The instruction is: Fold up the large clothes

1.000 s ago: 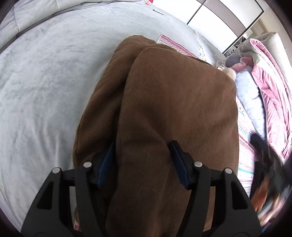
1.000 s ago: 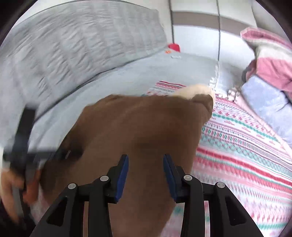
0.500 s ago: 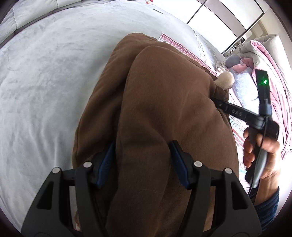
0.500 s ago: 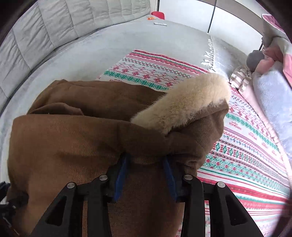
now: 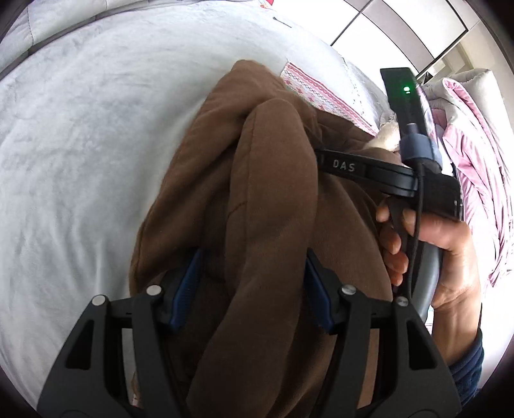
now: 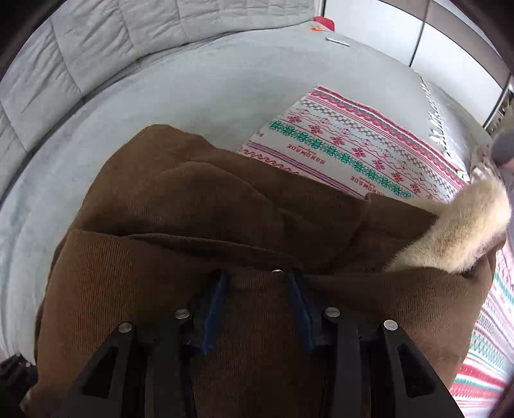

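A brown corduroy coat (image 5: 263,199) with a cream fur hood trim (image 6: 462,231) lies bunched on a grey bed. My left gripper (image 5: 250,273) has a thick fold of the coat between its blue pads (image 5: 188,283), and the fold covers the fingertips. My right gripper (image 6: 257,289) is pushed into the coat (image 6: 180,225) near the hood, with cloth between its fingers (image 6: 215,302). It also shows in the left wrist view (image 5: 363,168), held by a hand, at the coat's right side.
The grey bed cover (image 5: 80,144) stretches left and far. A patterned red, green and white blanket (image 6: 353,151) lies beyond the coat. Pink and grey bedding (image 5: 465,154) is piled at the right. A grey padded headboard (image 6: 96,48) and white wardrobe doors (image 6: 401,29) stand behind.
My right gripper swung in from the side and pushed into the coat by the hood. The coat's upper fold has bunched narrower between my left fingers.
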### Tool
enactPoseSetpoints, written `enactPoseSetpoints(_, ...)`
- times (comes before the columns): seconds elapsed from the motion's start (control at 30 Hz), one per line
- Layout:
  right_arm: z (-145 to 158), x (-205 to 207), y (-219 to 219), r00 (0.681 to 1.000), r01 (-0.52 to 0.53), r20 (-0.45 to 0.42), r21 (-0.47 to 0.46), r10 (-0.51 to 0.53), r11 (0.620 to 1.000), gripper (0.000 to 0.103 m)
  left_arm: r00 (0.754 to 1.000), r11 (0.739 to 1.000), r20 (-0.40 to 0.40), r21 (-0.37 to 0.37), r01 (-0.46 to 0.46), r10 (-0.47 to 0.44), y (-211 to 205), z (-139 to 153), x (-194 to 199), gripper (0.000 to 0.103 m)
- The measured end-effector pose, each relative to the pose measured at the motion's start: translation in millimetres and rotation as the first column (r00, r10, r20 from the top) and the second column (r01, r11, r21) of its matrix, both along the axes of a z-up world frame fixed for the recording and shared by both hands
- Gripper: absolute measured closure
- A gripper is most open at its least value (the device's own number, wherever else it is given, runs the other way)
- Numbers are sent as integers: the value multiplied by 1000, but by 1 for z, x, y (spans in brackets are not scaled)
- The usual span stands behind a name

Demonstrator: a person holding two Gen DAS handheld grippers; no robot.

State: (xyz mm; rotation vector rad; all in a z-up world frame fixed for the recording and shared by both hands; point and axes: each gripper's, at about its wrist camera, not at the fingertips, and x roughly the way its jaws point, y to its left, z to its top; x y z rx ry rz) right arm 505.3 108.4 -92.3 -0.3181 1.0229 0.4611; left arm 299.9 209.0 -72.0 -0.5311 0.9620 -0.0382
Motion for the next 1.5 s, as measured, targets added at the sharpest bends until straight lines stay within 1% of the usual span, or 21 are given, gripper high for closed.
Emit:
enactPoseSetpoints(0.07, 5, -4, -2, 1000, -4, 13, -3, 4, 1000, 62, 1000, 1000, 3, 8, 12, -12, -2, 1, 0, 39)
enactPoseSetpoints(0.13, 15, -13, -7, 998, -8, 57, 17, 7, 1000, 62, 1000, 1000, 4, -11, 20, -20, 0, 2, 1, 39)
enactPoseSetpoints(0.17, 25, -22, -15, 997, -2, 79, 44, -2, 999, 61, 1000, 999, 9, -48, 21, -21, 6, 2, -1, 39)
enactPoseSetpoints(0.23, 41, -40, -37, 996, 10, 86, 124, -20, 992, 48, 1000, 993, 21, -119, 17, -14, 16, 1, -4, 39)
enactPoseSetpoints(0.3, 54, -64, -67, 995, 18, 88, 209, -37, 978, 39, 1000, 982, 31, -188, 7, -1, 26, 0, -8, 39)
enactPoseSetpoints(0.37, 56, -83, -96, 994, 53, 81, 229, -73, 972, 37, 999, 971, 37, -241, -4, 13, 34, 0, -12, 39)
enactPoseSetpoints(0.43, 54, -103, -130, 993, 91, 45, 268, -107, 959, 37, 999, 964, 48, -264, -11, 25, 38, 2, -18, 39)
enactPoseSetpoints(0.5, 47, -129, -161, 992, 119, 6, 300, -127, 947, 37, 998, 970, 59, -243, -7, 21, 37, 4, -23, 39)
enactPoseSetpoints(0.6, 41, -169, -184, 994, 106, -20, 314, -106, 943, 37, 998, 990, 68, -140, -5, 15, 29, 11, -29, 39)
enactPoseSetpoints(0.67, 40, -186, -189, 996, 91, -21, 330, -89, 940, 37, 998, 996, 65, -92, -16, 22, 25, 13, -31, 39)
enactPoseSetpoints(0.73, 35, -207, -180, 998, 63, -13, 292, -62, 954, 38, 998, 998, 54, -50, -24, 27, 24, 12, -29, 39)
enactPoseSetpoints(0.8, 18, -215, -169, 998, 61, 13, 193, -65, 979, 38, 999, 1000, 39, -10, -15, 15, 20, 10, -28, 39)
enactPoseSetpoints(0.83, 9, -215, -165, 997, 68, 25, 166, -73, 984, 36, 999, 1000, 39, 8, -11, 10, 18, 10, -28, 39)
enactPoseSetpoints(0.9, 5, -213, -163, 996, 81, 19, 172, -86, 982, 35, 999, 999, 38, 33, -7, 6, 16, 10, -27, 39)
enactPoseSetpoints(0.97, 7, -212, -164, 996, 85, 7, 171, -87, 982, 35, 999, 1000, 42, 15, -12, 11, 19, 11, -28, 39)
enactPoseSetpoints(1.07, 7, -213, -165, 996, 89, 13, 182, -93, 979, 34, 998, 999, 61, -44, -14, 17, 30, 17, -41, 39)
enactPoseSetpoints(1.13, 6, -213, -169, 994, 102, 10, 205, -106, 973, 34, 996, 998, 80, -51, -24, 28, 37, 20, -52, 38)
enactPoseSetpoints(1.2, 3, -213, -170, 993, 113, 15, 217, -119, 970, 34, 996, 998, 65, -43, -53, 56, 44, 17, -63, 31)
enactPoseSetpoints(1.23, 3, -214, -170, 992, 117, 19, 221, -125, 968, 33, 996, 997, 57, -53, -58, 61, 47, 15, -68, 28)
enactPoseSetpoints(1.37, 2, -219, -171, 989, 130, 34, 240, -142, 962, 33, 999, 987, 36, -158, -3, 8, 53, 1, -81, 28)
enactPoseSetpoints(1.5, 0, -222, -173, 988, 139, 33, 256, -153, 957, 33, 1000, 986, 18, -166, -19, 22, 51, -9, -90, 20)
